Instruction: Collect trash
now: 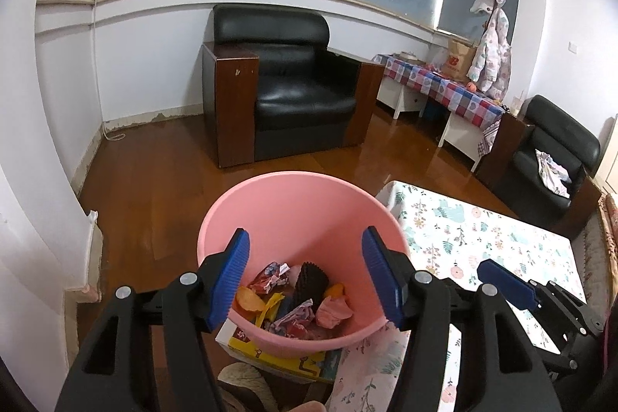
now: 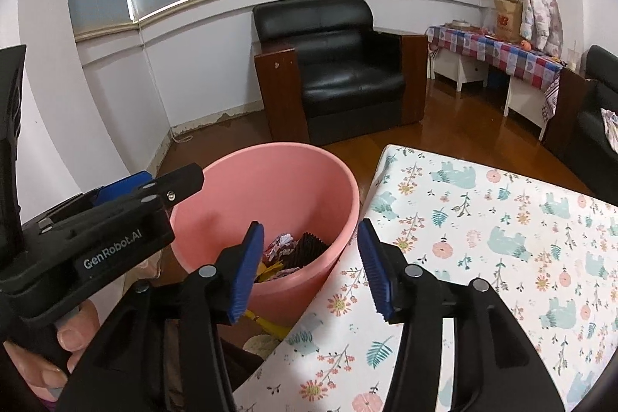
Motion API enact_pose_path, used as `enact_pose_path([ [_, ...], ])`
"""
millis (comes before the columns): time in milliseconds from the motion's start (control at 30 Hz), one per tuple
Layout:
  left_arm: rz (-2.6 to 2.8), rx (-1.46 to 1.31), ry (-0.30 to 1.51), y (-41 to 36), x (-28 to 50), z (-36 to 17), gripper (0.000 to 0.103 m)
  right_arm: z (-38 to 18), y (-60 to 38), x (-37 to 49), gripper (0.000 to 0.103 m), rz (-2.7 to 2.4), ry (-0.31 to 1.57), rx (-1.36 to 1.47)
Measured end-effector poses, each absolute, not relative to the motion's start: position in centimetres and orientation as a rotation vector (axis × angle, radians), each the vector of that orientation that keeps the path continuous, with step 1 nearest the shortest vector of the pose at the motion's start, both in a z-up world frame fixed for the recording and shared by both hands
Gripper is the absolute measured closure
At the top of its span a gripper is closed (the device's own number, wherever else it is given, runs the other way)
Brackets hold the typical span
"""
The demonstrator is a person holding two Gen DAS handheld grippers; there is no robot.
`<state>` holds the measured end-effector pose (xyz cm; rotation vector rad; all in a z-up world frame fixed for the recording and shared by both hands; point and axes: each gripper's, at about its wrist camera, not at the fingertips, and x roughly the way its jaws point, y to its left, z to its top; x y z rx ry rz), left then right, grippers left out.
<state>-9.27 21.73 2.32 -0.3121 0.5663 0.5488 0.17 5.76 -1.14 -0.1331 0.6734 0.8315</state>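
A pink plastic bin (image 1: 297, 207) (image 2: 270, 180) stands on the floor beside a table with a floral cloth (image 1: 483, 238) (image 2: 483, 219). Inside lie crumpled wrappers (image 1: 293, 315), a dark ridged paper cup (image 1: 311, 280) and orange peel (image 1: 249, 300). My left gripper (image 1: 307, 280) hovers above the bin's near rim, open wide, nothing between its blue pads. My right gripper (image 2: 309, 271) hangs over the gap between the bin and the table edge, open and holding nothing. The left gripper's body (image 2: 96, 238) and a hand (image 2: 73, 338) show at the left of the right wrist view.
A yellow box (image 1: 270, 354) lies under the bin's near side. A black armchair (image 1: 289, 83) stands against the far wall. A checked-cloth side table (image 1: 444, 87) and a second black chair (image 1: 552, 157) are at the right. Brown wooden floor (image 1: 154, 199) surrounds the bin.
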Motion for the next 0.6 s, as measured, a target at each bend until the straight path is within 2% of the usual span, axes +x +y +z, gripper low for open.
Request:
enact_pose_path([
  [300, 0.546, -0.283, 0.54, 20.0, -11.0, 3.5, 0.047, -0.4, 4.1, -0.9, 0.05, 0.816, 0.653, -0.115],
  [433, 0.547, -0.269, 0.532, 19.2, -11.7, 3.9, 0.048, 0.0, 3.3, -1.5, 0.045, 0.811, 0.633, -0.103],
  [600, 0.55, -0.262, 0.525, 18.5, -12.6, 4.1, 0.05, 0.4, 2.3, -2.2, 0.044, 0.803, 0.612, -0.086],
])
